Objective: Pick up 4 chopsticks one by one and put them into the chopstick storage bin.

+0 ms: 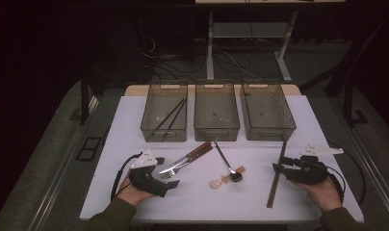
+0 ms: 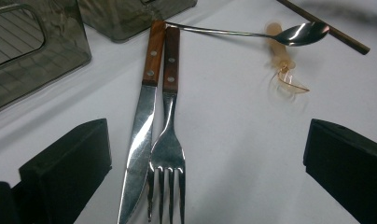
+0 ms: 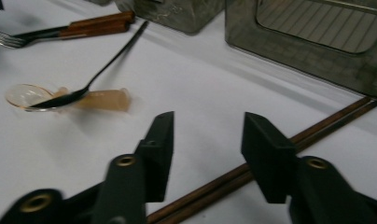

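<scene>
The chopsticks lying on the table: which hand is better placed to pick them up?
Probably the right. The right gripper has its jaws straddling the chopsticks, while the left gripper faces the knife and fork.

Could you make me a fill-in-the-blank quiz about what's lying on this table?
1. Behind the cutlery stand ___ grey bins.
2. The knife and fork have handles of ___.
3. The metal spoon rests its bowl on a clear ___ spoon.
4. The right gripper straddles a pair of brown ___ on the table.

Missing words: three; wood; plastic; chopsticks
</scene>
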Demonstrator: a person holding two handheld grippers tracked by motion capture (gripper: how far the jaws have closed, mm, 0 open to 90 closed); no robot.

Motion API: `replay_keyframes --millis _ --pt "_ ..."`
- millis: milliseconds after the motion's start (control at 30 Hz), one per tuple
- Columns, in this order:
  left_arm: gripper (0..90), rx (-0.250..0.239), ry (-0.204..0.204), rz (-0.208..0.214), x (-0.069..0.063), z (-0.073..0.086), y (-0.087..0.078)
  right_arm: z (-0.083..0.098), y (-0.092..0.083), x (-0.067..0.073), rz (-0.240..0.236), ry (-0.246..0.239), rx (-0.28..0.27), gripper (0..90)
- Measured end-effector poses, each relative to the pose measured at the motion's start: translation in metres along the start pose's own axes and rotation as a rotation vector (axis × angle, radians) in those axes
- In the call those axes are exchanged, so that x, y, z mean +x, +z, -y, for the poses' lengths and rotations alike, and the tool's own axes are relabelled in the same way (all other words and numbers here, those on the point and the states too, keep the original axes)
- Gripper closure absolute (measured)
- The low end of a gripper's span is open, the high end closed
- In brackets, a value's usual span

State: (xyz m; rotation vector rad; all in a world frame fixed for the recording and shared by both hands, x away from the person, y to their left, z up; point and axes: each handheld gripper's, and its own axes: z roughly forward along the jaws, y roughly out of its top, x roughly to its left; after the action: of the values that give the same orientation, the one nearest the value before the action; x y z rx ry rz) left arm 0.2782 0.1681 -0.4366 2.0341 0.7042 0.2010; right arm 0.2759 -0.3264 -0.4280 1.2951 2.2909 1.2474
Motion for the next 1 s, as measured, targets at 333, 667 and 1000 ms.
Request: replay_keyframes --millis 333,667,1000 --pt "0.9 0.011 -0.009 0.000 0.000 0.001 0.002 -0.012 0.011 -0.029 0.121 0.041 0.021 62.3" --pt "1.3 0.015 -0.003 0.000 0.002 0.001 0.002 -0.021 0.020 -0.057 0.197 0.084 0.053 83.2" --pt "1.3 0.020 -0.006 0.001 0.002 0.001 0.003 -0.021 0.028 -0.083 0.259 0.140 0.058 89.5"
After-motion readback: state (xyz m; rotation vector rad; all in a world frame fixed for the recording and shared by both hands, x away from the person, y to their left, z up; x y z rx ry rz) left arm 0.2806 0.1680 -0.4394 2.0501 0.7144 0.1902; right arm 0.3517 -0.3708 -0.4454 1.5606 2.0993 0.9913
